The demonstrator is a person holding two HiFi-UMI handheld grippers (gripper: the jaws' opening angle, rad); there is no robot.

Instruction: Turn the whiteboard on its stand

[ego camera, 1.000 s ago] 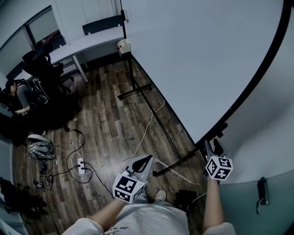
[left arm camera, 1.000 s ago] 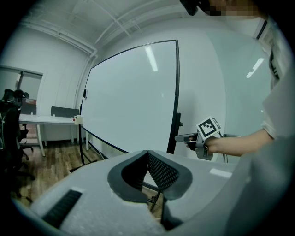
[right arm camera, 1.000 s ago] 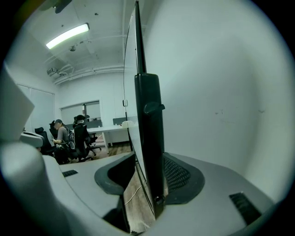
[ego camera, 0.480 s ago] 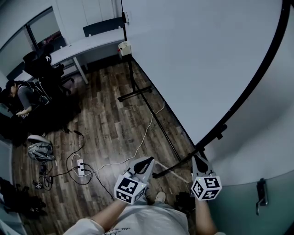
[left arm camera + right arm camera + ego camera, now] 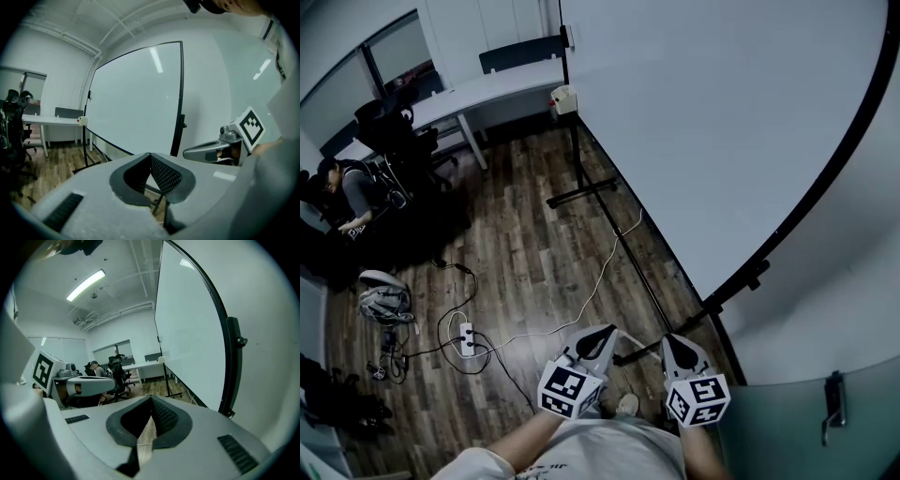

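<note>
Since a second ago the right hand-held gripper (image 5: 671, 343) has come off the lower corner of the whiteboard (image 5: 712, 122), drawn back toward our body, and its jaws have gone from wide apart to together.

In the head view we see both hand-held grippers low in the picture, side by side and near each other, well clear of the board. The left hand-held gripper (image 5: 602, 335) points up and to the right over the wooden floor (image 5: 525, 253). The whiteboard fills the upper right, its black frame (image 5: 811, 202) running down toward the stand (image 5: 639, 277), whose base bar lies along the floor. A white cable (image 5: 592, 286) and a power strip (image 5: 467, 337) lie on the floor to the left. Farther off stands a white tabletop (image 5: 497, 89), with a person (image 5: 354, 192) seated near it.

In the left gripper view we find the jaws meeting at their tips with nothing between them. The whiteboard (image 5: 136, 98) stands ahead, and the right hand-held gripper (image 5: 188, 152) shows at the right.

In the right gripper view the jaws are likewise closed tip to tip and empty. The whiteboard (image 5: 187, 333) rises to the right, and the left hand-held gripper (image 5: 110, 384) shows at the left.
</note>
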